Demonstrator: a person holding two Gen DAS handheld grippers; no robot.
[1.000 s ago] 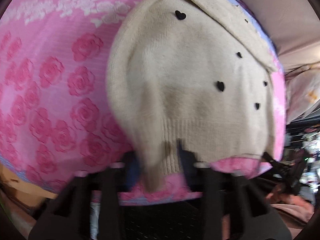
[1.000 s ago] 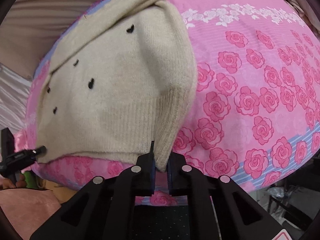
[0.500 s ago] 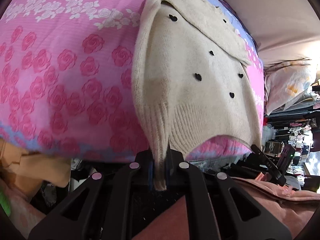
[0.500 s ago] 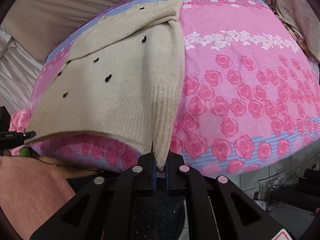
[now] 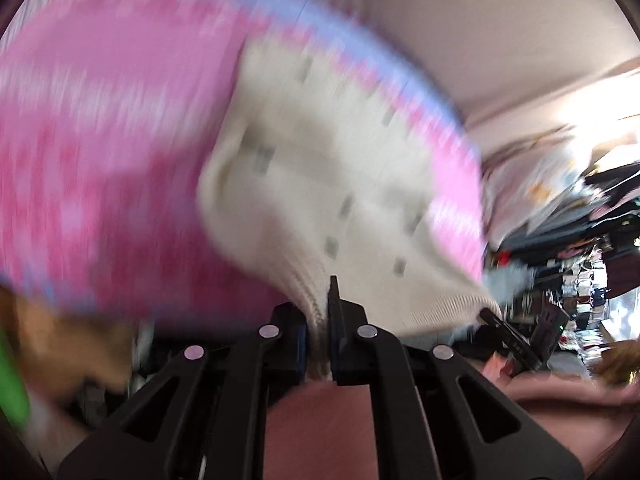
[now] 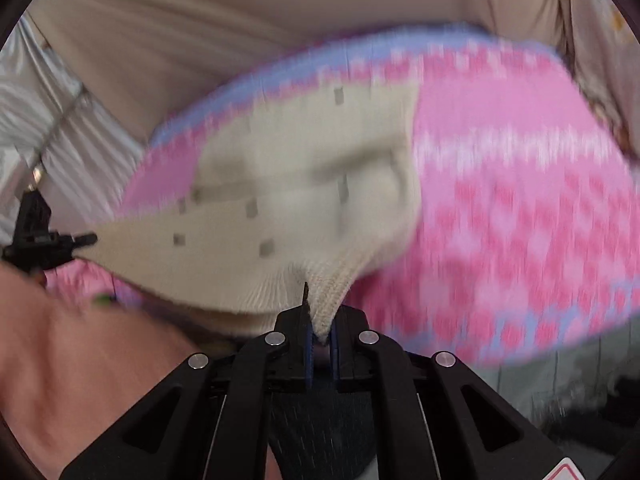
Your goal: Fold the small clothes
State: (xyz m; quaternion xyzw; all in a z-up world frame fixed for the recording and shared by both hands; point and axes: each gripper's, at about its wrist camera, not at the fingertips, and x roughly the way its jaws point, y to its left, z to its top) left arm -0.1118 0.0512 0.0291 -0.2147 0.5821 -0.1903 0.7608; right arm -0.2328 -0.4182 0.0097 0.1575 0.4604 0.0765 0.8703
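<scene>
A small cream knitted sweater [image 5: 320,184] with black heart dots lies on a pink rose-patterned bed cover [image 5: 100,140]; its ribbed hem is raised off the bed. My left gripper [image 5: 318,320] is shut on one hem corner. In the right wrist view the same sweater [image 6: 288,184] rises toward the camera, and my right gripper [image 6: 322,328] is shut on the other hem corner. Each gripper shows at the far edge of the other's view, the right gripper [image 5: 516,336] and the left gripper [image 6: 44,236], holding the stretched hem. Both views are motion-blurred.
The bed cover [image 6: 520,220] has a blue border and drops off near the grippers. A beige wall [image 6: 240,40] stands behind the bed. A person's pink sleeve [image 6: 80,360] is at the lower left. Cluttered shelves [image 5: 580,280] stand to the right.
Both grippers have risen with the sweater's hem, lifting the lower part off the bed. The bed now looks smaller and farther below in both views.
</scene>
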